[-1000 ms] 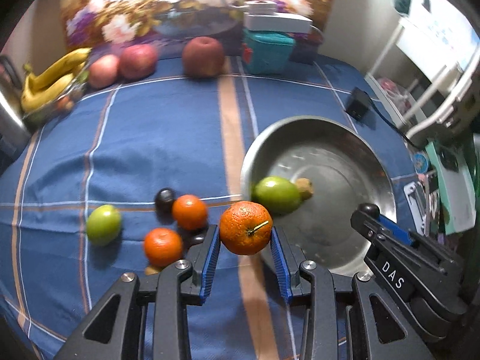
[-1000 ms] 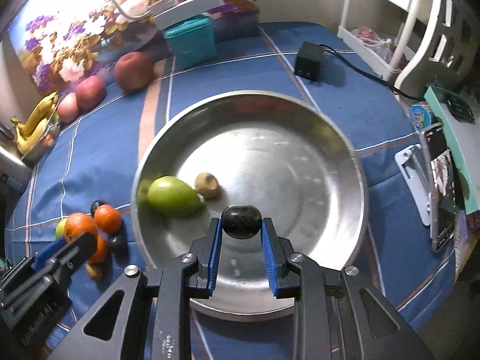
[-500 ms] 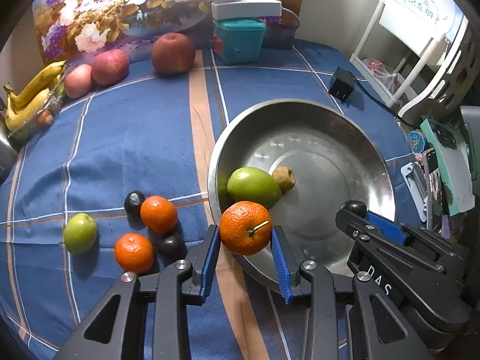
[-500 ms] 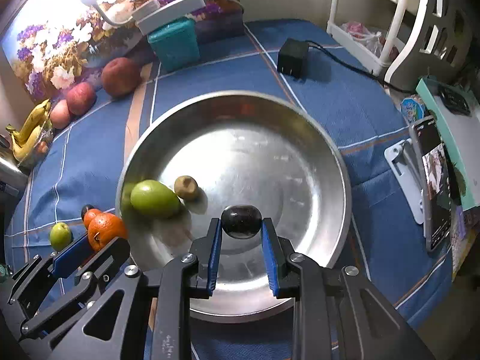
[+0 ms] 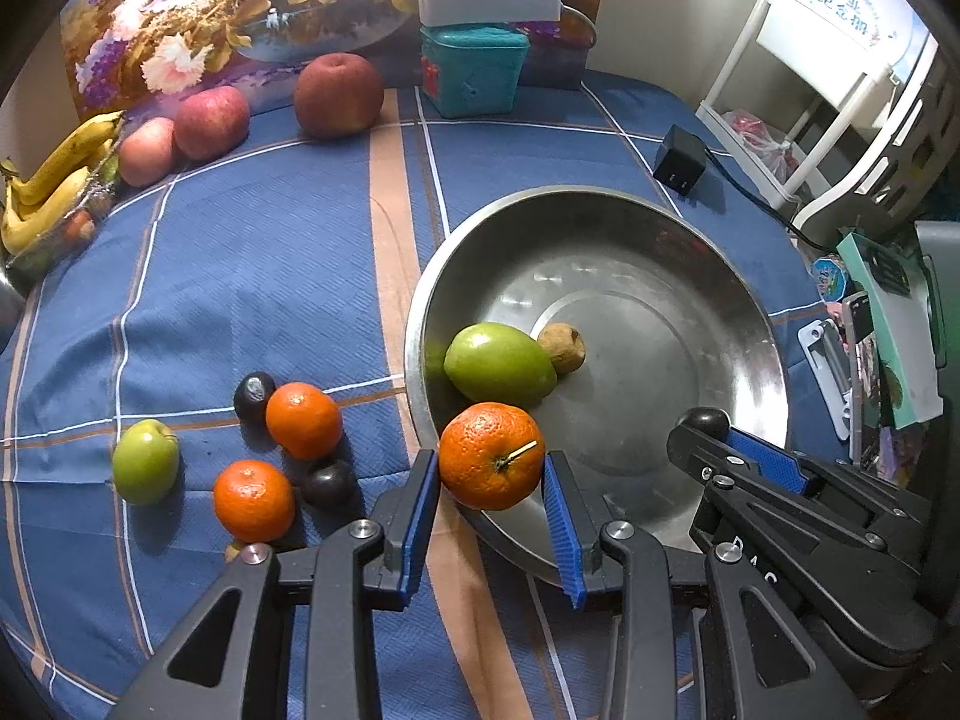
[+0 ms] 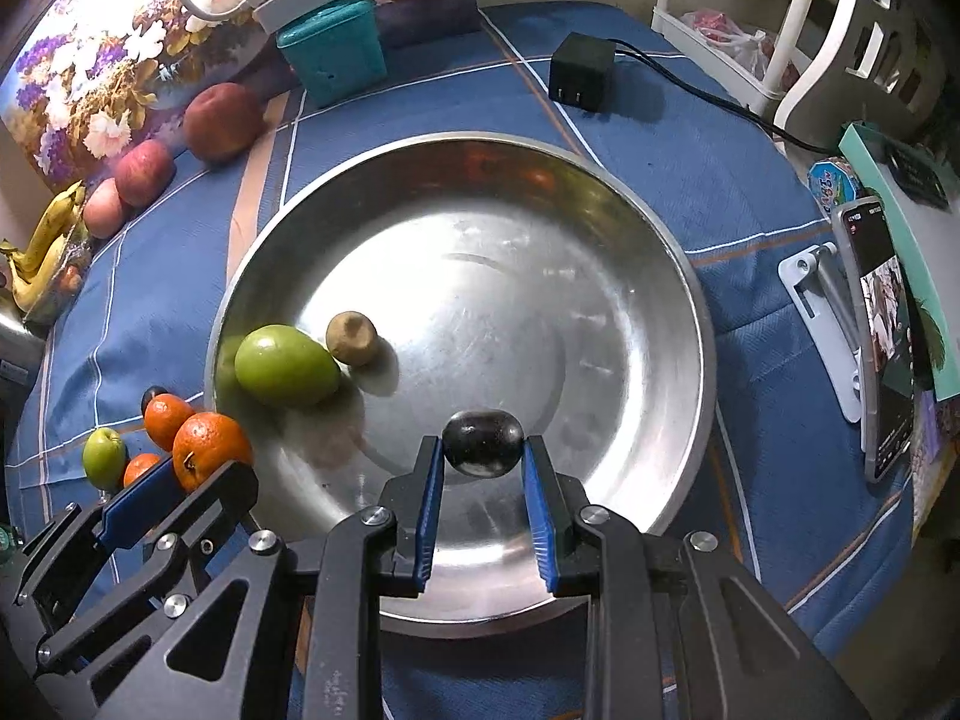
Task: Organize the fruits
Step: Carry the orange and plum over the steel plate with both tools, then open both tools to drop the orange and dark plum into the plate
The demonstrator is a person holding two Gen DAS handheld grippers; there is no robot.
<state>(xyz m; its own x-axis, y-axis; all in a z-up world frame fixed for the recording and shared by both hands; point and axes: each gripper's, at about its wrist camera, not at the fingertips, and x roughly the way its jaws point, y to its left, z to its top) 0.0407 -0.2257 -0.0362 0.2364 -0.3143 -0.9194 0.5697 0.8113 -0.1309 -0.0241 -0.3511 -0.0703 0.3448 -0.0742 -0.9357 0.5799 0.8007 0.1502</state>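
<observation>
My left gripper (image 5: 491, 474) is shut on an orange (image 5: 491, 455), held over the near-left rim of the steel bowl (image 5: 708, 240). Over the bowl's near part (image 6: 630, 240), my right gripper (image 6: 483, 450) is shut on a dark plum (image 6: 483, 441). Inside the bowl lie a green mango (image 5: 499, 363) and a small brown fruit (image 5: 561, 348). On the blue cloth left of the bowl sit two oranges (image 5: 303, 420) (image 5: 254, 500), two dark plums (image 5: 253, 395) (image 5: 327, 482) and a green apple (image 5: 146, 461).
Three red apples (image 5: 338, 95) and bananas (image 5: 54, 180) line the far left edge. A teal box (image 5: 474, 69) with a lamp stands at the back. A black charger (image 5: 679, 160) with its cord, a phone on a stand (image 6: 882, 330) and a white rack (image 5: 840, 90) sit to the right.
The left gripper has carried the orange rightward, from beside the bowl to over its rim. The right gripper with the plum has stayed over the bowl.
</observation>
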